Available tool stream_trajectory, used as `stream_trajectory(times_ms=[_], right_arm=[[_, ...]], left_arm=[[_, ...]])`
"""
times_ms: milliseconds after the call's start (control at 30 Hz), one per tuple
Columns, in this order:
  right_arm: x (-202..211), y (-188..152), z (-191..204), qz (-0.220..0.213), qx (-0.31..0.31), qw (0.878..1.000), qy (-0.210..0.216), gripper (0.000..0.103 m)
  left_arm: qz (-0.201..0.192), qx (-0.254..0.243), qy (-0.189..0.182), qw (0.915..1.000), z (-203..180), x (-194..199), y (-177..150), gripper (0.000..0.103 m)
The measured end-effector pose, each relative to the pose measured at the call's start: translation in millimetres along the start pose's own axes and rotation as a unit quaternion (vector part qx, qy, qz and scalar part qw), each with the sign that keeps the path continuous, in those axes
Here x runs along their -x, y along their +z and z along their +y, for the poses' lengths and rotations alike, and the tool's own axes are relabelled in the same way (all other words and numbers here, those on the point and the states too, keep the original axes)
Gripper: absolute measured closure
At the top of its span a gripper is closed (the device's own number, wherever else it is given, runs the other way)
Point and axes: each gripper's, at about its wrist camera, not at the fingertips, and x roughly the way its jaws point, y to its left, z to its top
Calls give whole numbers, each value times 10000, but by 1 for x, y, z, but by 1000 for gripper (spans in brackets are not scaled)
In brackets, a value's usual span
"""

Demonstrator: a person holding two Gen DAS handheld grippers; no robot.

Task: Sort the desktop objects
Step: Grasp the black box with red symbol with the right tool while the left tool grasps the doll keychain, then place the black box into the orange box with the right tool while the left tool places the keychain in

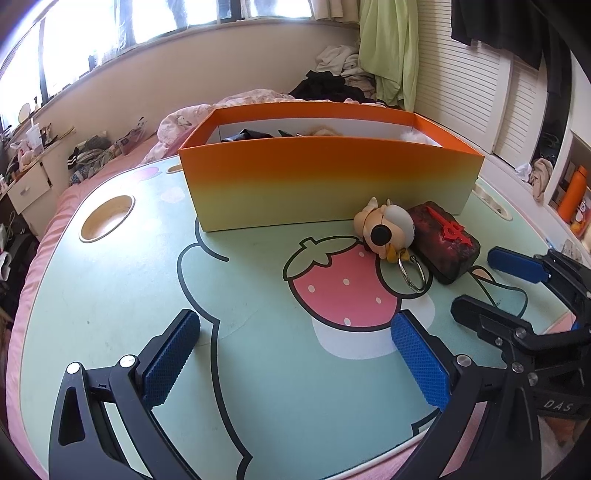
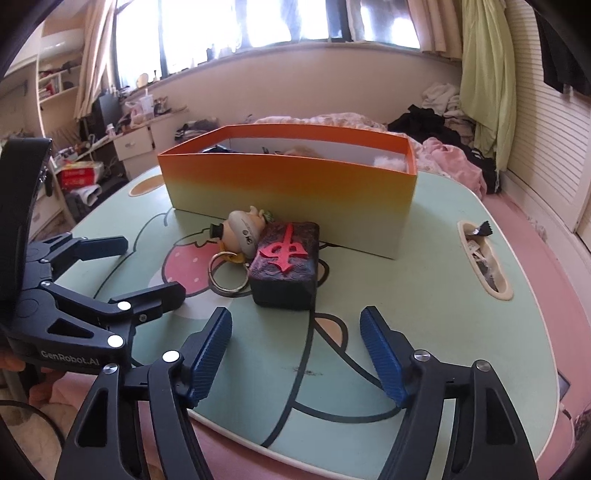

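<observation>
Toward the bench's far edge — orange box, partly filled.
Dark and pale things lie inside; mahjong block and keyring toy sit against its front — left claw and right claw apart, empty.

Windows: we see a bright row above the wall.
Bed: pink sheet.
Closet: white louvred doors.

Dog keychain touching mahjong block, beside box
</observation>
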Motion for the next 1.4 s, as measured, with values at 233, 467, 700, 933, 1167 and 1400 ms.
stream_trajectory(times_ms=[233, 467, 700, 933, 1167, 1400], right_arm=[[-11, 35, -1, -69, -259, 9995, -191, 31], [-27, 32, -10, 329, -526, 9977, -261, 64], [8, 17, -34, -455, -1242, 9912, -64, 65], [40, 11, -40, -1123, -1447, 9823, -378, 65], [41, 14, -51, -1175, -1550, 9803, -348, 65], [42, 31, -44, -1206, -1376, 9827, -293, 65]], left_arm=[[-11, 104, 95, 9999, 5, 0, 0, 0], [0, 100, 90, 9999, 4, 0, 0, 0], [18, 18, 103, 9999, 2, 2, 1, 0], [-174, -61, -972, 9951, -18, 15, 34, 0], [382, -148, -924, 9949, -35, -32, 55, 63], [-319, 208, -1152, 9926, -4, 17, 51, 66]])
